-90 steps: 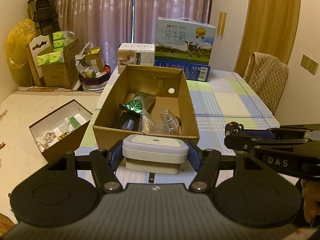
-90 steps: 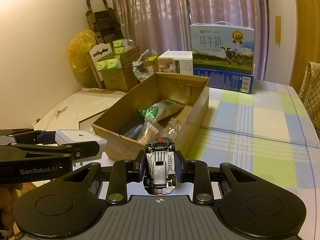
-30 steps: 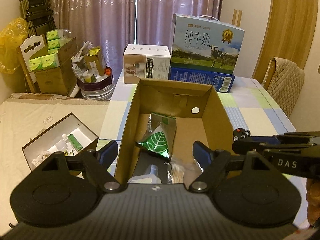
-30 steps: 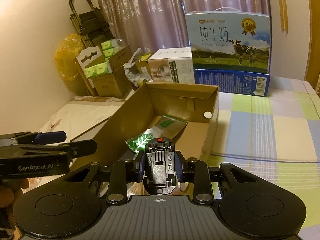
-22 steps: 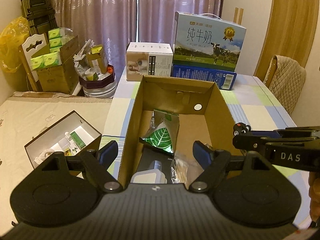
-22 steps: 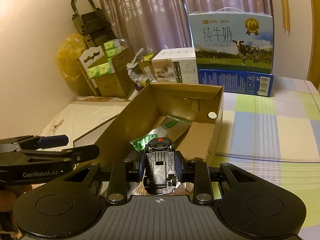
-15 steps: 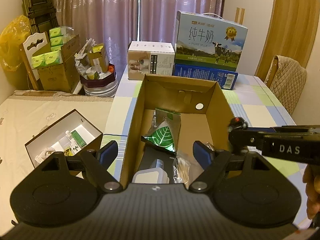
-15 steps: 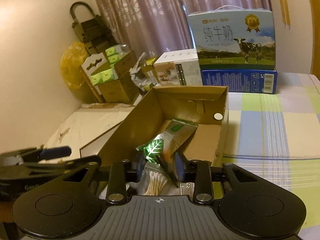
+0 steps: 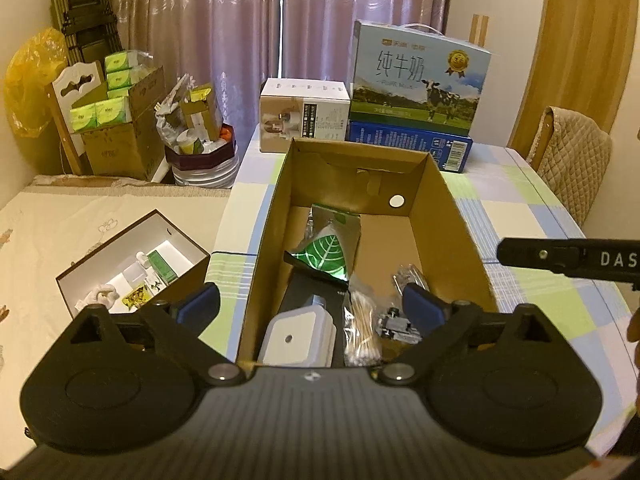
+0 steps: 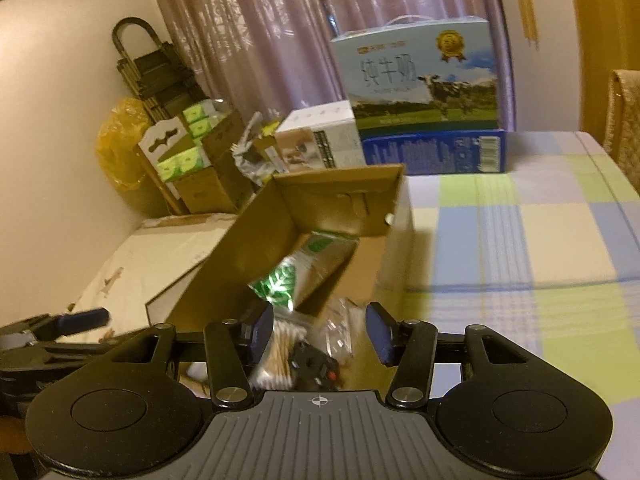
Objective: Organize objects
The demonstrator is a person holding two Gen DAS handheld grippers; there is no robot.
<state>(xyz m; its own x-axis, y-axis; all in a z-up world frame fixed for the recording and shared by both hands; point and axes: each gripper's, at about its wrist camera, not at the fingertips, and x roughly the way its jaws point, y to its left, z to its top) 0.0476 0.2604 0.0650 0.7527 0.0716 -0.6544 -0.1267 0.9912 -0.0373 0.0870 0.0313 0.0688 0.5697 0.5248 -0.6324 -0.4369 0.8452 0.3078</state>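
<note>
Now both my tongs hang over the box (image 9: pixel 460 216). My left gripper (image 9: pixel 311 305) has just been spreading wide, nothing between its jaws; my right gripper (image 10: pixel 320 332) has just been opening too, empty. The toy car (image 9: pixel 396 323) lies in the box beside the swabs (image 9: pixel 362 332) and the white case (image 9: pixel 298 336).

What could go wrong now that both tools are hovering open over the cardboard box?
1. The left tool hangs low over the white case; dipping could knock it.
2. The toy car lies loosely beside the cotton swab pack, close to the right tool, whose jaws have just been opening; it could get bumped.
3. Either tool could catch the cardboard box wall when leaving.
</note>
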